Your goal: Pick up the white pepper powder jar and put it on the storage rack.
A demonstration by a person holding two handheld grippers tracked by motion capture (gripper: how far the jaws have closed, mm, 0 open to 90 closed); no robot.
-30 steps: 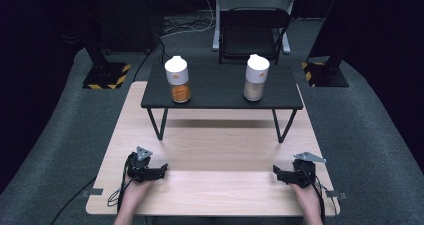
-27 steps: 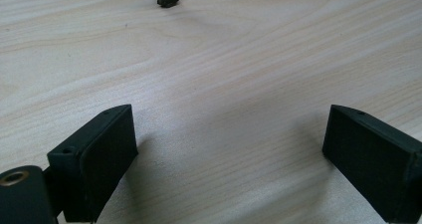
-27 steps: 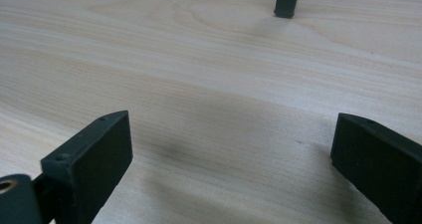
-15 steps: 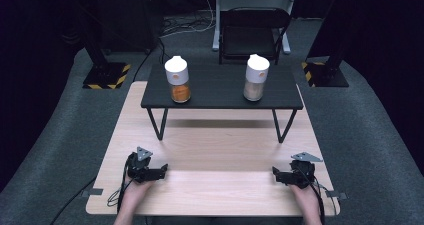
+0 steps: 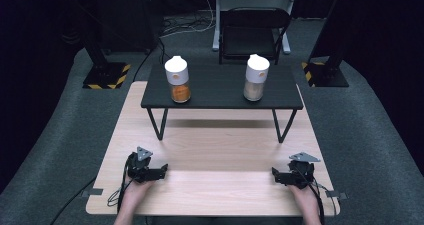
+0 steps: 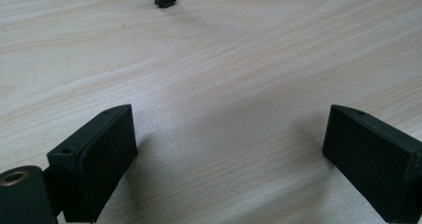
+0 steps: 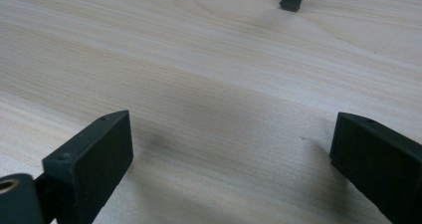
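Grippers rest on the near part of the wooden table (image 5: 215,150), well apart from each other: the left gripper (image 5: 159,171) sits at about 7 o'clock from the table's middle and the right gripper (image 5: 276,175) at about 5 o'clock, each held by a hand coming from the bottom edge. In both gripper views the jaws stand wide apart with bare wood grain between them, so both claws are released and grasp nothing. Farther out, at 12 o'clock, a low black shelf (image 5: 220,87) stands on the table. On it, an orange-filled jar (image 5: 178,79) with a white cap stands upright at the left, and a beige-filled jar (image 5: 256,77) with a white cap stands upright at the right. Behind the table, a black chair (image 5: 254,32) stands on the grey floor.
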